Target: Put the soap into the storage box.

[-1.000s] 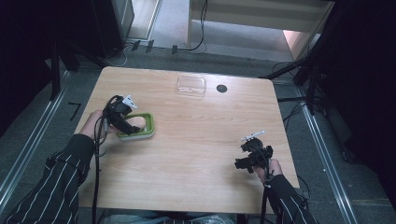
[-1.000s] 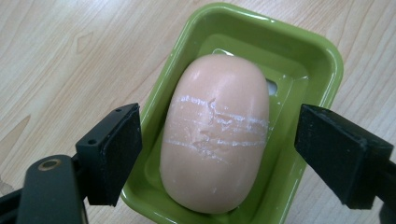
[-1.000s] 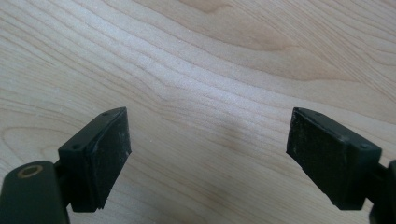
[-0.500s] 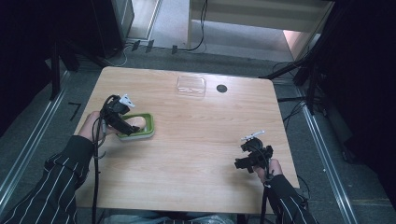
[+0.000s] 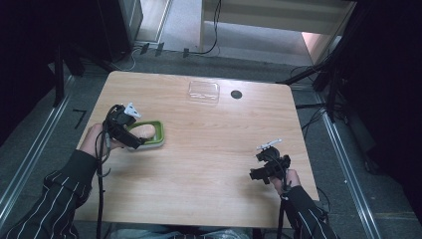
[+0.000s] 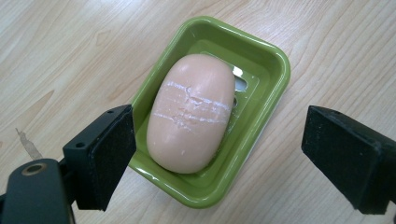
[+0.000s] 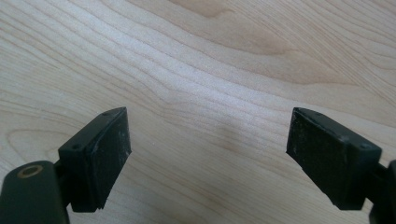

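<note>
A pale pink bar of soap [image 6: 192, 112] with white scuff lines lies in a green soap dish [image 6: 261, 65] on the wooden table. In the high view the dish [image 5: 158, 135] sits at the table's left, with the soap [image 5: 145, 131] partly hidden by my left gripper [image 5: 134, 140]. That gripper [image 6: 238, 158] hovers just above the dish, open, its jaws wide apart on either side of the dish's near end, touching nothing. My right gripper [image 5: 260, 173] rests low near the table's right front, open [image 7: 208, 154] over bare wood.
A clear plastic lid or tray [image 5: 203, 91] lies at the table's far middle, with a small black round hole or cap [image 5: 236, 93] beside it. Cables trail from both grippers toward the front edge. Dark stands and cables surround the table.
My left gripper has drawn slightly back toward the near left over the dish. The right gripper has stayed still.
</note>
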A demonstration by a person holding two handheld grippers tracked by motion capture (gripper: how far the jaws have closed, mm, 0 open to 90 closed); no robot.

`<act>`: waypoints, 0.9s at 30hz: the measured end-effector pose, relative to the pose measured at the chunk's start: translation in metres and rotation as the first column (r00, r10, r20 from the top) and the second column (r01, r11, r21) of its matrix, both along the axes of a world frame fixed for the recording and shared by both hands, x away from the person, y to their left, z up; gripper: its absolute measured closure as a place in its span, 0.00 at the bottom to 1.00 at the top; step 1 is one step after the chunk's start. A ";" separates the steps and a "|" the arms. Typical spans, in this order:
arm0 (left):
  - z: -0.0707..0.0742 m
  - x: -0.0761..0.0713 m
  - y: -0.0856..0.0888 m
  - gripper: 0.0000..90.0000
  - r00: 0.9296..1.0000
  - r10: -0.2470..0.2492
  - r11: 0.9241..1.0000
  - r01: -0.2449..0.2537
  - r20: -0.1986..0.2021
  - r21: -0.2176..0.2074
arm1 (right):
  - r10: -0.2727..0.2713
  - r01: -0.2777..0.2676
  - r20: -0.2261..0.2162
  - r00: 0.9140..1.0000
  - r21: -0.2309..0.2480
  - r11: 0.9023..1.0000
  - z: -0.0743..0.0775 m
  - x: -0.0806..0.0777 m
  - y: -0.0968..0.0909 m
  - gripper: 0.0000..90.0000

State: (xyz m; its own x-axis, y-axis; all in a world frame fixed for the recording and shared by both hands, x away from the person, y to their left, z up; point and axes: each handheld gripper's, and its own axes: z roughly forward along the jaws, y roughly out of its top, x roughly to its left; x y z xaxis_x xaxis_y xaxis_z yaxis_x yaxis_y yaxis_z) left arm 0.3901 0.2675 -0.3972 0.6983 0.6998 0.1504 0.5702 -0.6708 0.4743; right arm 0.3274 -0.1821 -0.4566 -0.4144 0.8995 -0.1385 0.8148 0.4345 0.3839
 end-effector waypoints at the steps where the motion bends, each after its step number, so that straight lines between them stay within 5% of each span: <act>1: 0.000 -0.001 0.000 0.11 1.000 0.002 1.000 -0.002 -0.008 0.001 | -0.001 0.001 -0.002 1.000 -0.002 1.000 0.000 0.000 0.000 0.16; 15: -0.006 -0.018 -0.009 0.07 0.998 0.020 1.000 -0.019 -0.059 0.023 | 0.002 -0.002 -0.005 1.000 -0.002 1.000 0.000 0.000 0.000 0.16; 27: -0.007 -0.048 -0.009 0.07 0.996 0.056 0.998 -0.054 -0.068 0.030 | 0.003 -0.003 -0.007 1.000 -0.003 1.000 -0.001 -0.001 0.000 0.16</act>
State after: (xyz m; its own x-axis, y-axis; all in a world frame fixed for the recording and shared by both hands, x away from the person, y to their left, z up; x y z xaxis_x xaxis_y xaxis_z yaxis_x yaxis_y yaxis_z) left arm 0.3423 0.2588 -0.4043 0.6682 0.7337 0.1233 0.6372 -0.6499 0.4143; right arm 0.3266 -0.1818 -0.4574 -0.4182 0.8977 -0.1388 0.8159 0.4384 0.3769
